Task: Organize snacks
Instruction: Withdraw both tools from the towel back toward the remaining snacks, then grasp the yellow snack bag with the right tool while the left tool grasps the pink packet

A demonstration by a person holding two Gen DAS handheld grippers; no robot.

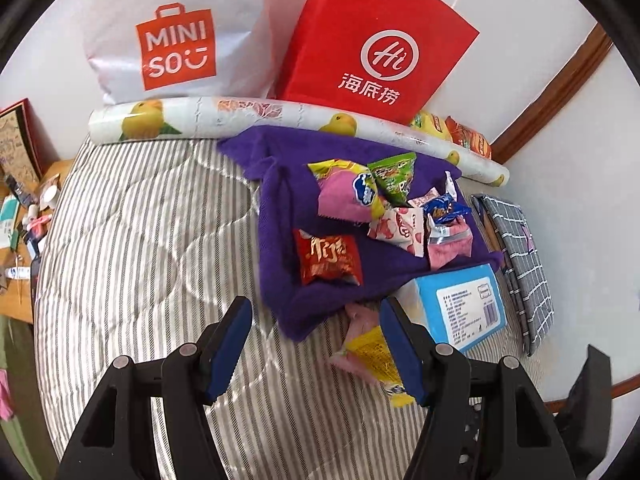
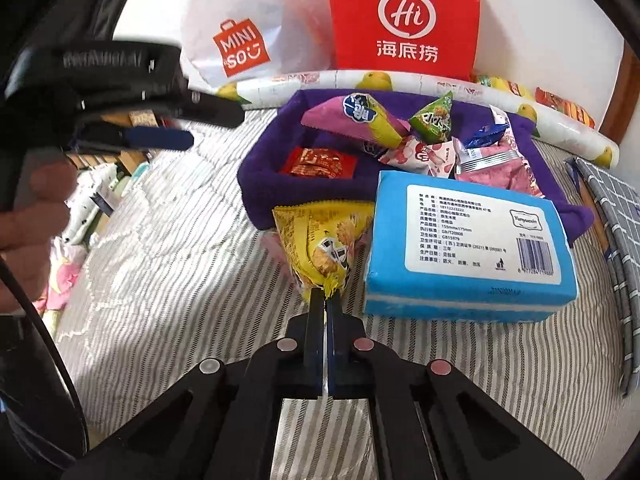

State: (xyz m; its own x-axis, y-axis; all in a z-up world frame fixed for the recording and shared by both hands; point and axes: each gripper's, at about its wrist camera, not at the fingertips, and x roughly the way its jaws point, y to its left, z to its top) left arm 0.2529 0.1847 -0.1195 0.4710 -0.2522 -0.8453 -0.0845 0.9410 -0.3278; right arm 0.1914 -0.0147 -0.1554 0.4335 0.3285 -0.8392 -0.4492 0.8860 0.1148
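Note:
On the striped quilt [image 1: 140, 240] lies a purple cloth tray [image 1: 280, 240] [image 2: 260, 184] holding several snacks: a red packet [image 1: 328, 260] [image 2: 318, 162], a pink-and-yellow packet [image 1: 348, 196] [image 2: 352, 120], a green packet [image 1: 394, 178] [image 2: 434, 120] and small pink ones. A yellow snack packet [image 2: 324, 240] [image 1: 374, 354] lies in front of the tray. My right gripper [image 2: 326, 294] is shut on its near corner. My left gripper [image 1: 314, 306] [image 2: 216, 128] hovers open and empty, with the yellow packet just inside its right finger.
A blue tissue pack [image 1: 460, 308] [image 2: 468, 248] lies against the tray's front right. Behind the tray are a fruit-print roll [image 1: 240, 118], a white Miniso bag [image 1: 176, 48] and a red paper bag [image 1: 376, 40]. A grey checked cloth [image 1: 520, 264] lies right; a cluttered desk [image 1: 24, 208] stands left.

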